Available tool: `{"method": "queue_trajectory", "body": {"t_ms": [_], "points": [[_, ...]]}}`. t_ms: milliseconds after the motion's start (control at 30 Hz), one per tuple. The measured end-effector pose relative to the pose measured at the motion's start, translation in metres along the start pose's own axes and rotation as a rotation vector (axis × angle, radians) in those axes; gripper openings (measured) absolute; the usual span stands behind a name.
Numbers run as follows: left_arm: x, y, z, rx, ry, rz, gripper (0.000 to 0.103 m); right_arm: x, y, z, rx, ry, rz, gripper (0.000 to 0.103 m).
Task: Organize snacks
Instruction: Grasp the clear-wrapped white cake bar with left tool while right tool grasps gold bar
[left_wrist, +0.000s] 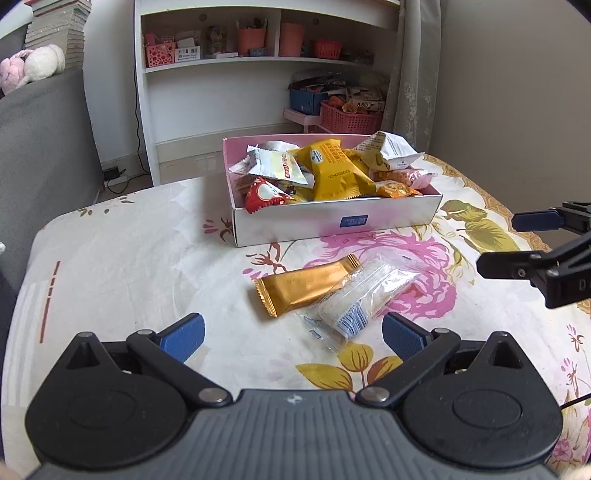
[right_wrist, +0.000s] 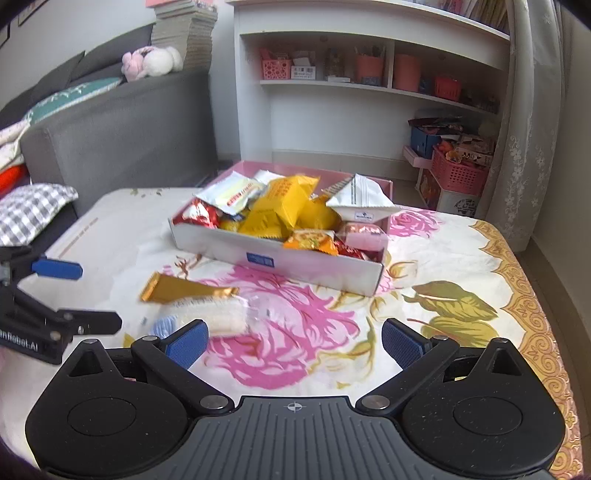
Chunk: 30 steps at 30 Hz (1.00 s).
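We see a shallow white box (left_wrist: 332, 221) with a pink inside sitting toward the far middle of the surface (left_wrist: 129, 258), heaped with crinkly snack packets: yellow foil pouches (left_wrist: 334, 171), white wrappers (left_wrist: 277, 164), a red-and-white packet (left_wrist: 264, 194) at its near left corner and orange ones (left_wrist: 397, 190) to the right. A small blue label (left_wrist: 353, 221) marks its near wall. Just in front of the box lie two loose snacks, touching each other: a flat gold foil bar (left_wrist: 303, 284) with serrated ends, and a clear plastic packet (left_wrist: 360, 299) holding a pale, grainy cake, its near end printed in blue.

Our left gripper (left_wrist: 293, 338) is spread wide and holds nothing; the clear packet lies between and just beyond its blue ribbed pads (left_wrist: 184, 336). Our right gripper (right_wrist: 293, 338) is also spread wide and empty, low over the surface, with the clear packet (right_wrist: 218, 314) near its left pad.

The surface wears a soft cream cloth printed with big pink roses (right_wrist: 288, 325), olive leaves and a gold scroll border (right_wrist: 532, 314).
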<state>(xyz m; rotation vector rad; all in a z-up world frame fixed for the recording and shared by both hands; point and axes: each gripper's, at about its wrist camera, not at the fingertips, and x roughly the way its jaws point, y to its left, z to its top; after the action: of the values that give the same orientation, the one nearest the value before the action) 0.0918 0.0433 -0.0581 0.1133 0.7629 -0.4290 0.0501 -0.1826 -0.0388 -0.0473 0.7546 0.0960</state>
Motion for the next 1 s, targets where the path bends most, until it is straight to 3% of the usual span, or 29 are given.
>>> {"method": "queue_trajectory", "body": {"t_ms": [233, 333, 767, 867, 1000], "points": [[0.018, -0.015, 0.001, 0.081, -0.019, -0.076, 0.101, 0.007, -0.003, -0.015, -0.050, 0.034, -0.010, 0.101], [0.029, -0.024, 0.004, 0.126, -0.012, -0.101, 0.095, 0.011, -0.003, -0.018, -0.056, 0.048, -0.006, 0.101], [0.053, -0.032, 0.007, 0.134, 0.051, -0.147, 0.065, 0.025, -0.015, -0.019, -0.008, 0.089, 0.005, 0.101], [0.054, -0.034, 0.005, 0.155, 0.068, -0.147, 0.048, 0.027, -0.017, -0.019, 0.007, 0.095, 0.002, 0.101], [0.052, -0.039, 0.003, 0.199, 0.072, -0.129, 0.037, 0.028, -0.018, -0.020, 0.007, 0.099, -0.006, 0.101]]}}
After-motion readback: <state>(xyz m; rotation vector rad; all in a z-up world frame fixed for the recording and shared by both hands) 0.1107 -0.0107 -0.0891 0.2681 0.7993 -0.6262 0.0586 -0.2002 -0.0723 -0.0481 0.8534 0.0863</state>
